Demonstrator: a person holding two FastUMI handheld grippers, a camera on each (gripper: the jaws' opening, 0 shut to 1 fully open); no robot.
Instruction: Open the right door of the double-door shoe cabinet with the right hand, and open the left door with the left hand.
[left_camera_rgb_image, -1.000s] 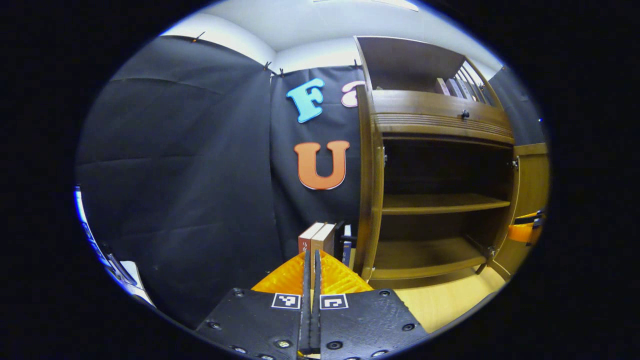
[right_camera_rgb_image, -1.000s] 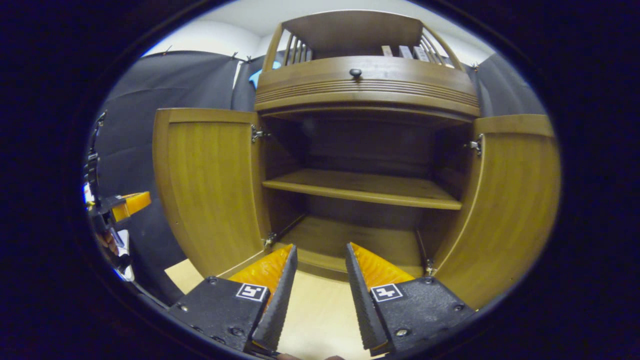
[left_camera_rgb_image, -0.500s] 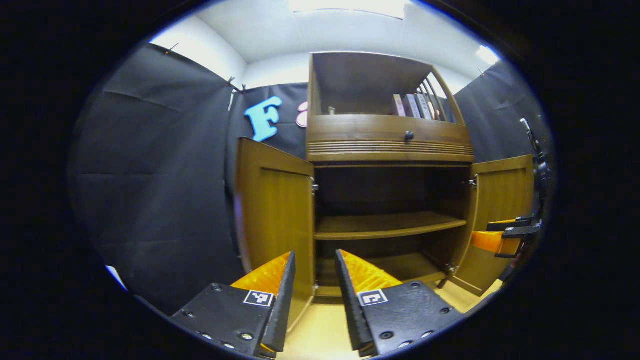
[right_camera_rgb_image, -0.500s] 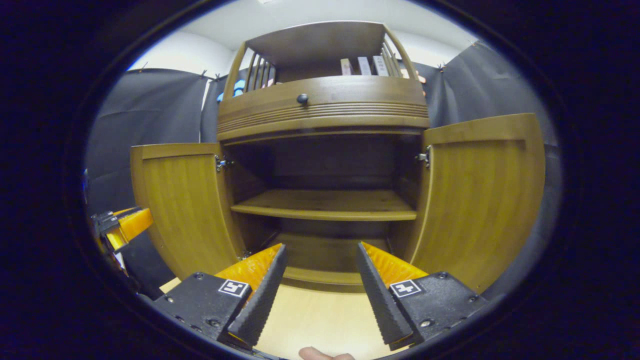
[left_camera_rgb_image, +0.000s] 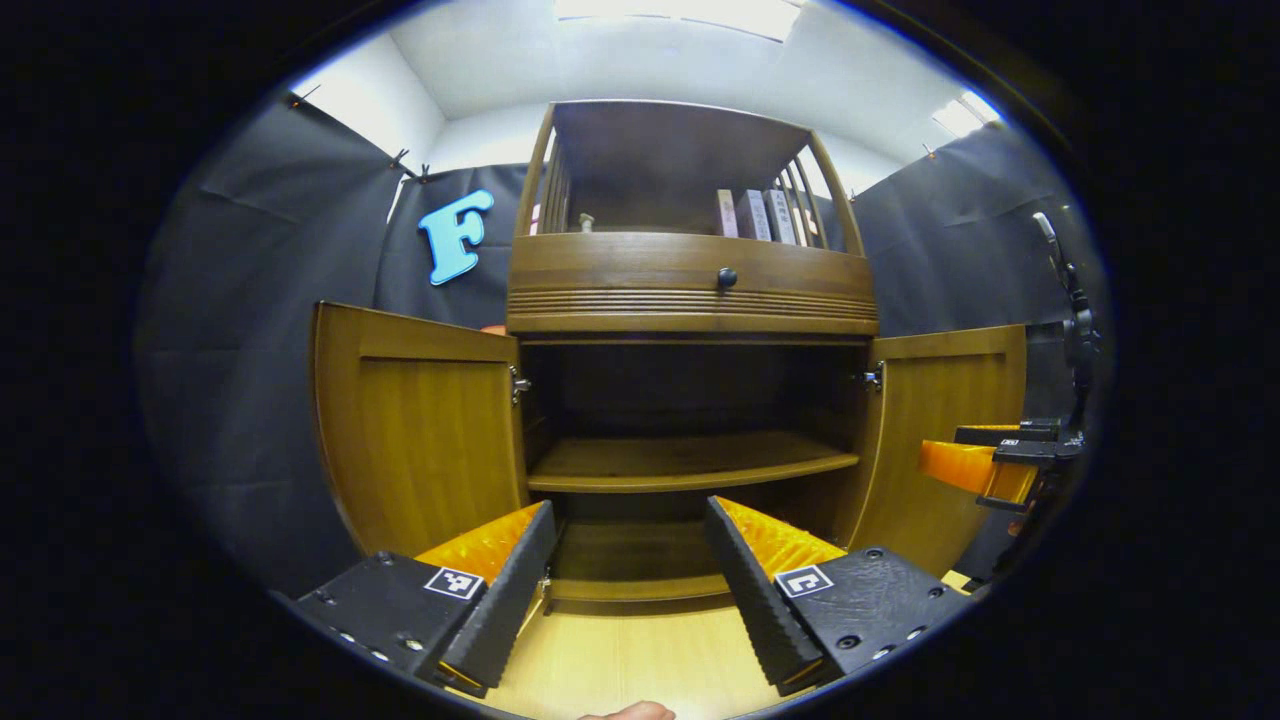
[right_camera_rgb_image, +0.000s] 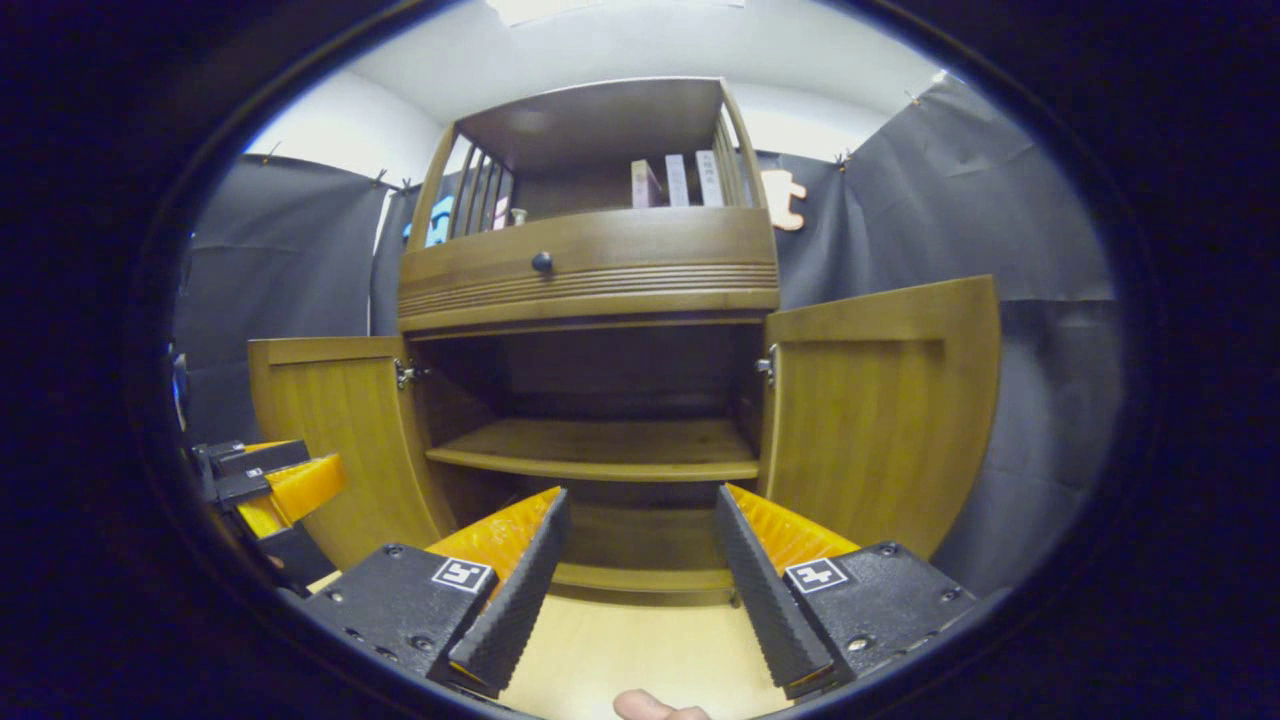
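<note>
The brown wooden shoe cabinet (left_camera_rgb_image: 690, 290) (right_camera_rgb_image: 590, 270) stands straight ahead with both doors swung wide. Its left door (left_camera_rgb_image: 420, 430) (right_camera_rgb_image: 340, 430) and right door (left_camera_rgb_image: 940, 430) (right_camera_rgb_image: 880, 400) show their inner faces. Inside lie a bare shelf (left_camera_rgb_image: 690, 462) (right_camera_rgb_image: 600, 450) and a dark bottom compartment. My left gripper (left_camera_rgb_image: 628, 540) is open, well back from the cabinet, holding nothing. My right gripper (right_camera_rgb_image: 640, 530) is open too and holds nothing. The right gripper (left_camera_rgb_image: 985, 465) appears at the right edge of the left gripper view, and the left gripper (right_camera_rgb_image: 275, 485) at the left edge of the right gripper view.
A drawer with a black knob (left_camera_rgb_image: 727, 277) (right_camera_rgb_image: 542, 262) sits above the doors, under an open rack with a few books (left_camera_rgb_image: 760, 213) (right_camera_rgb_image: 675, 180). The cabinet stands on a light wooden floor (left_camera_rgb_image: 640, 665) (right_camera_rgb_image: 640, 650). Black cloth walls surround it. A fingertip (right_camera_rgb_image: 655, 705) shows at the bottom.
My left gripper went from shut to open and swung from beside the left door to face the cabinet front. Both grippers drew back from the cabinet, which looks smaller.
</note>
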